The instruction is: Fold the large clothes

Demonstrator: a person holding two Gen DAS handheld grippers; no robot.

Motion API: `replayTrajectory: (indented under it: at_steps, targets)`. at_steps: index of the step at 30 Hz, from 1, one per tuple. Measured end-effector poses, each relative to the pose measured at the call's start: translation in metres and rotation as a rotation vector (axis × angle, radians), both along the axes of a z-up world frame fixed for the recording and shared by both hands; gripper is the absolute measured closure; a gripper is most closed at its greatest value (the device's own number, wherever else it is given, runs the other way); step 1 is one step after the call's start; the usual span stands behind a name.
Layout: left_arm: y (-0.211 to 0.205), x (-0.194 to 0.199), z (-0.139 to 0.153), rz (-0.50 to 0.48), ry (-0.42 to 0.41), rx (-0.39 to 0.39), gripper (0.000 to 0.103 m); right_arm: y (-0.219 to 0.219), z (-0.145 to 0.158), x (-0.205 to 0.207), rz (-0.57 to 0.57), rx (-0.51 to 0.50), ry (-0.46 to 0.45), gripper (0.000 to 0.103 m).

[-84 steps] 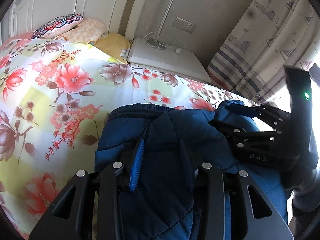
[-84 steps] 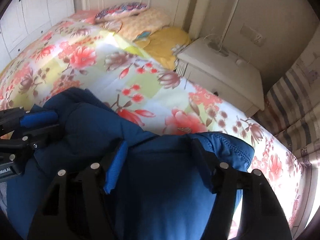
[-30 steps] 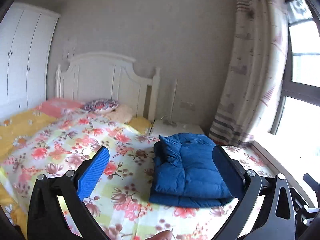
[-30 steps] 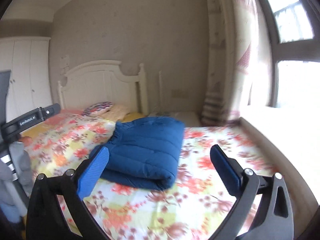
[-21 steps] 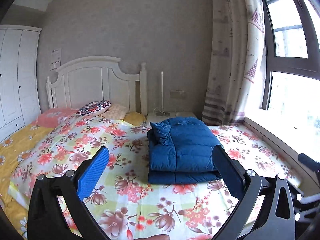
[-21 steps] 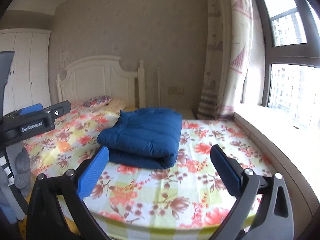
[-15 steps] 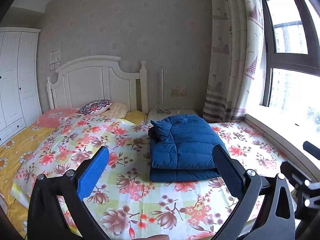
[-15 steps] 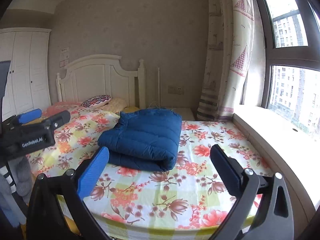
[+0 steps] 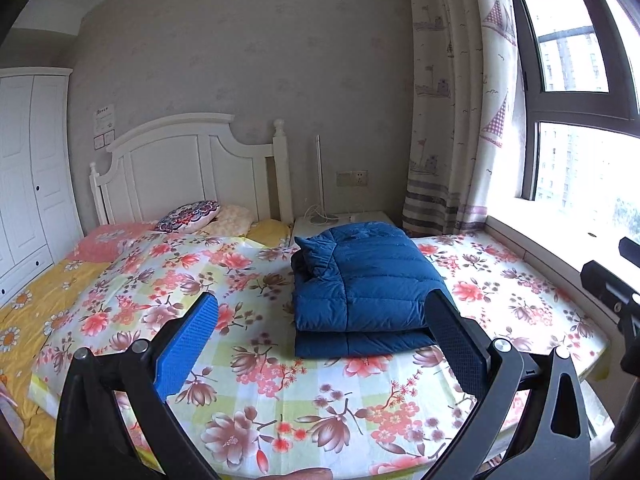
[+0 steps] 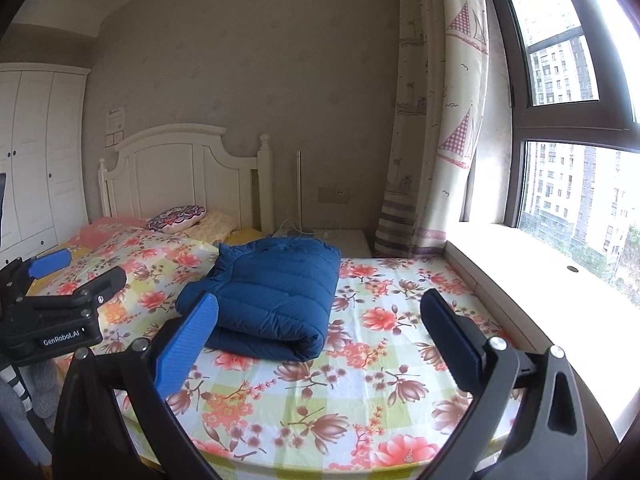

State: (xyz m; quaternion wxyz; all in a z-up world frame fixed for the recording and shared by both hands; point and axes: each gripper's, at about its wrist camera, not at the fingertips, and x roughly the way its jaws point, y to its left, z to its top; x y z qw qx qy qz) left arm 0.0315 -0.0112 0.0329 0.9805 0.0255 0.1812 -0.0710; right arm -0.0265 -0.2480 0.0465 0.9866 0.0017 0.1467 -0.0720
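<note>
Folded blue jacket (image 9: pixel 368 280) lies on the floral bedspread (image 9: pixel 280 380); left gripper (image 9: pixel 320 344) and right gripper (image 10: pixel 320 340) gape wide, empty.

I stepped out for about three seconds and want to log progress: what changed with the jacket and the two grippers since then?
Both grippers let go of the blue jacket and pulled back from the bed: the left gripper and right gripper were closed on its fabric and now stand open and empty, well clear. The jacket lies folded on the floral bedspread. Pillows and nightstand are unchanged.
</note>
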Motion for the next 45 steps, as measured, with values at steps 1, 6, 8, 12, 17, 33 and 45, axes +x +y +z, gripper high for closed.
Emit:
replayTrajectory:
  at_steps: [1,6,8,12,17,33,45]
  targets:
    - [0.000,0.000,0.000,0.002,0.001,0.002,0.004,0.000,0.001,0.000,0.000,-0.001,0.000,0.003]
    - [0.002,-0.001,0.001,0.010,0.003,-0.001,0.004,0.002,0.004,0.001,0.003,-0.011,-0.003,0.003]
    - [0.003,0.000,0.001,0.012,0.003,-0.002,0.004,0.004,0.006,0.001,0.007,-0.015,-0.005,0.003]
    - [0.005,0.000,0.001,0.015,0.006,-0.004,0.004,0.008,0.010,0.003,0.012,-0.025,-0.013,0.003]
    - [0.007,0.001,0.002,0.023,0.006,-0.007,0.004,0.010,0.014,0.003,0.020,-0.033,-0.019,0.003]
    - [0.011,0.002,0.004,0.038,0.010,-0.019,0.004,0.013,0.018,0.004,0.034,-0.044,-0.021,0.003]
    - [0.010,0.014,-0.004,0.057,0.025,0.003,0.004,0.012,0.004,0.021,0.053,-0.048,0.022,0.003]
